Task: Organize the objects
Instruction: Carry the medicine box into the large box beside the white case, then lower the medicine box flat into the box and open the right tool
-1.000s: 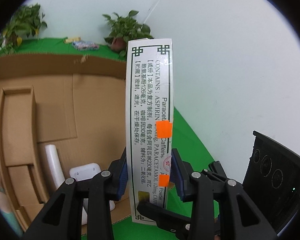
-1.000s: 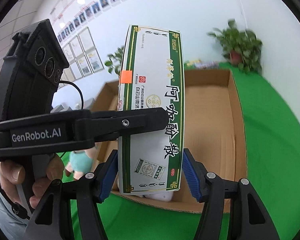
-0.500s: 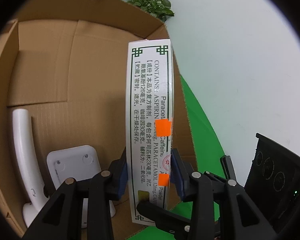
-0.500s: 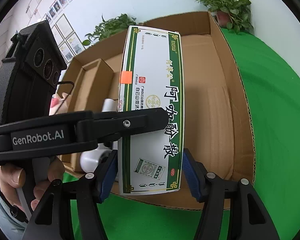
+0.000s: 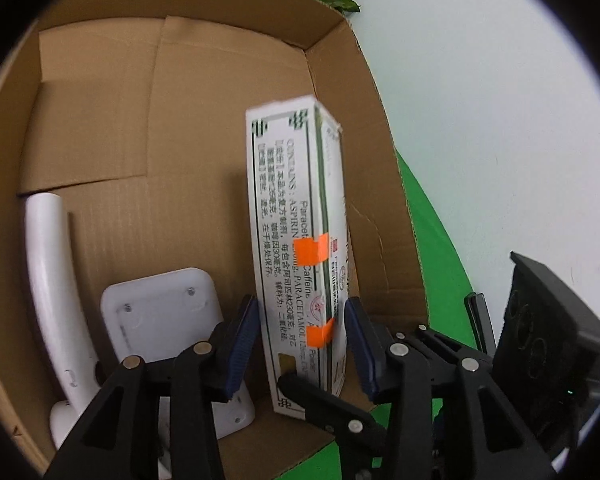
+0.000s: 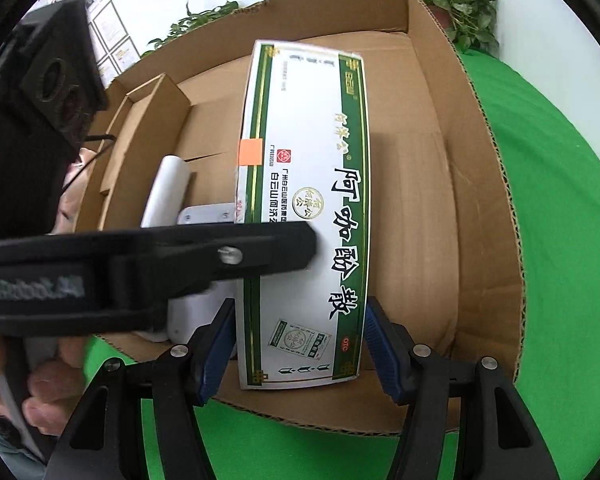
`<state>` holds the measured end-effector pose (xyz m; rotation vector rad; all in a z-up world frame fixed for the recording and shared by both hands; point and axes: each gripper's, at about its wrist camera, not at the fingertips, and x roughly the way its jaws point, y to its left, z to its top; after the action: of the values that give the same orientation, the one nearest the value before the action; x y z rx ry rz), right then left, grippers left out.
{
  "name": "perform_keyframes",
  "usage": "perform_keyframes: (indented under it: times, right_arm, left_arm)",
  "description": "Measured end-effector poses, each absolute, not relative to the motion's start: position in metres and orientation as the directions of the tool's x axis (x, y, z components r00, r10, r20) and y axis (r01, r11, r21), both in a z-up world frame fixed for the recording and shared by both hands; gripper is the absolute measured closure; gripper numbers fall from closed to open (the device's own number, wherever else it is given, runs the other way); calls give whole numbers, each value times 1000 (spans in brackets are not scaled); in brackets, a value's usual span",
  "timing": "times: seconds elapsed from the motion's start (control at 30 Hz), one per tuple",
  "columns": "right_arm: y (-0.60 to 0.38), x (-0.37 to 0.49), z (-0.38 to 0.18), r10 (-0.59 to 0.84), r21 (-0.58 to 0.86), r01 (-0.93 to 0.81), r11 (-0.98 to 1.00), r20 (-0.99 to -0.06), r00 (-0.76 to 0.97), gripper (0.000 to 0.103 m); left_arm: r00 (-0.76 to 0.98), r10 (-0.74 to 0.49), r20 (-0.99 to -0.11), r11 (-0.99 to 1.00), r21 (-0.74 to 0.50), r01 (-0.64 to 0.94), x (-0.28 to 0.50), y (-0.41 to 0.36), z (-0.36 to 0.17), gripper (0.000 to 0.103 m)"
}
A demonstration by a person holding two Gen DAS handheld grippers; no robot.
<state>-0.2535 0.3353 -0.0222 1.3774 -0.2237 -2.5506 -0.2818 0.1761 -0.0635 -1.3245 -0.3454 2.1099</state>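
I hold one white-and-green medicine box (image 6: pixel 304 216) low inside the open cardboard carton (image 6: pixel 484 184), its long side running away from me. My right gripper (image 6: pixel 298 346) has its blue pads pressed against the box's two wide-set edges at the near end, so it grips the box. My left gripper (image 5: pixel 300 346) has just been opening its jaws: the box's narrow side sits between them, yet a gap shows on each side, so it no longer clamps. The carton's right wall rises just beside the box, leaving little room there; the far half of the carton floor is bare and open. To the left of the box lie one white curved handle-like part (image 5: pixel 50 280) and one white flat plate (image 5: pixel 160 312) with small screws, both near the carton's near edge. One narrow cardboard insert (image 6: pixel 140 120) lines the far left wall. Green cloth (image 6: pixel 560 240) surrounds the carton.
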Motion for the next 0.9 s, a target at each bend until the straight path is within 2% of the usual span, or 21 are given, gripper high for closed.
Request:
perform_keyframes:
  times: [0.23, 0.4, 0.6, 0.67, 0.73, 0.8, 0.9]
  right_arm:
    - [331, -253, -37, -260, 226, 130, -965, -808, -529, 44]
    - [321, -259, -37, -237, 192, 139, -971, -814, -530, 44]
    - [312, -260, -39, -201, 155, 131, -979, -822, -532, 42]
    - [308, -259, -37, -165, 119, 118, -986, -823, -544, 40]
    - [304, -253, -33, -127, 77, 111, -991, -812, -569, 40]
    - [299, -249, -31, -90, 34, 106, -994, -806, -585, 36]
    - [295, -249, -32, -82, 26, 104, -994, -807, -584, 35]
  left_arm:
    - [-420, 571, -705, -819, -458, -346, -261, 140, -39, 61]
    - [-539, 494, -682, -869, -366, -333, -238, 111, -20, 61]
    - [-711, 295, -638, -955, -179, -235, -203, 83, -8, 58]
    - [-759, 229, -609, -973, -132, -188, -198, 71, -7, 52]
    - [-803, 177, -569, -984, -105, -142, -183, 59, -9, 37]
    - [-822, 157, -548, -987, -100, -122, -169, 48, -10, 35]
    - [-821, 156, -550, -987, -110, -114, -155, 35, -15, 35]
